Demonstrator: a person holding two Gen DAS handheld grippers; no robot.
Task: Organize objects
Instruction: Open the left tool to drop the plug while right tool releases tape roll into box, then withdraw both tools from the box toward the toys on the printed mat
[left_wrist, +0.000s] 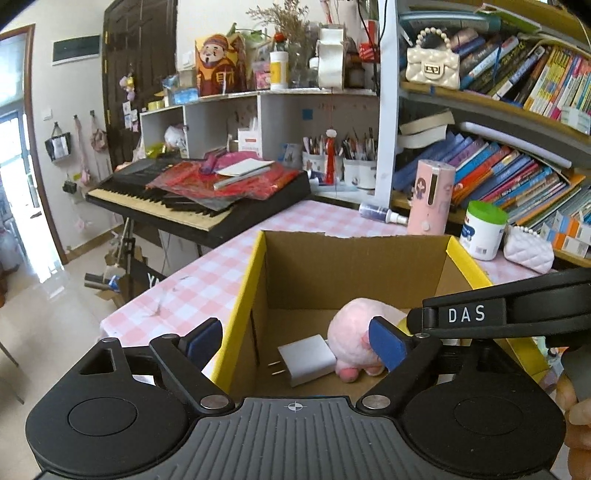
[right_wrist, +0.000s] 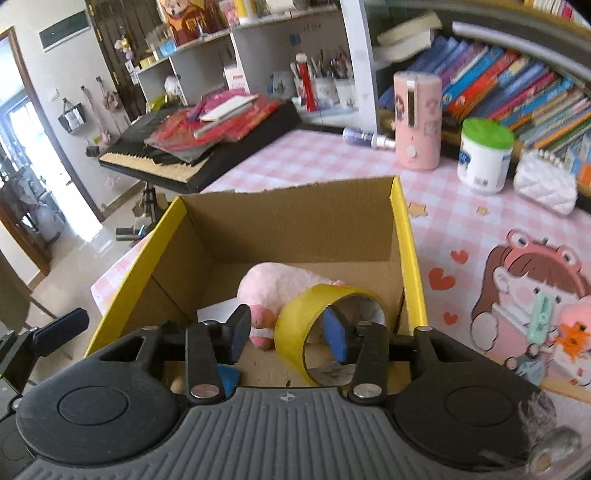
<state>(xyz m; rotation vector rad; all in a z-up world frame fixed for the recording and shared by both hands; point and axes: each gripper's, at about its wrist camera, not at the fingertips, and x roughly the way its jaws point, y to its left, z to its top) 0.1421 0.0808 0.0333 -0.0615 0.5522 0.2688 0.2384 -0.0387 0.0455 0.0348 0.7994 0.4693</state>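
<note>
A yellow-sided cardboard box (left_wrist: 243, 295) (right_wrist: 406, 236) stands open on the pink checked table. Inside lie a pink plush toy (left_wrist: 354, 336) (right_wrist: 280, 284) and a white plug adapter (left_wrist: 308, 360). My left gripper (left_wrist: 295, 343) is open and empty, its fingers astride the box's left wall. My right gripper (right_wrist: 288, 332) is open over the box. A yellow tape roll (right_wrist: 306, 317) stands on edge in the box, and the right finger (right_wrist: 336, 338) sits inside its ring with the left finger outside. The jaws do not clamp the roll.
A pink cylinder (right_wrist: 417, 122), a green-lidded white jar (right_wrist: 484, 155), a white quilted purse (right_wrist: 546, 184) and a spray bottle (right_wrist: 365, 138) stand behind the box. Bookshelves (left_wrist: 517, 166) lie beyond. A keyboard (left_wrist: 199, 199) with red bags is at left. A cartoon mat (right_wrist: 517, 295) lies right.
</note>
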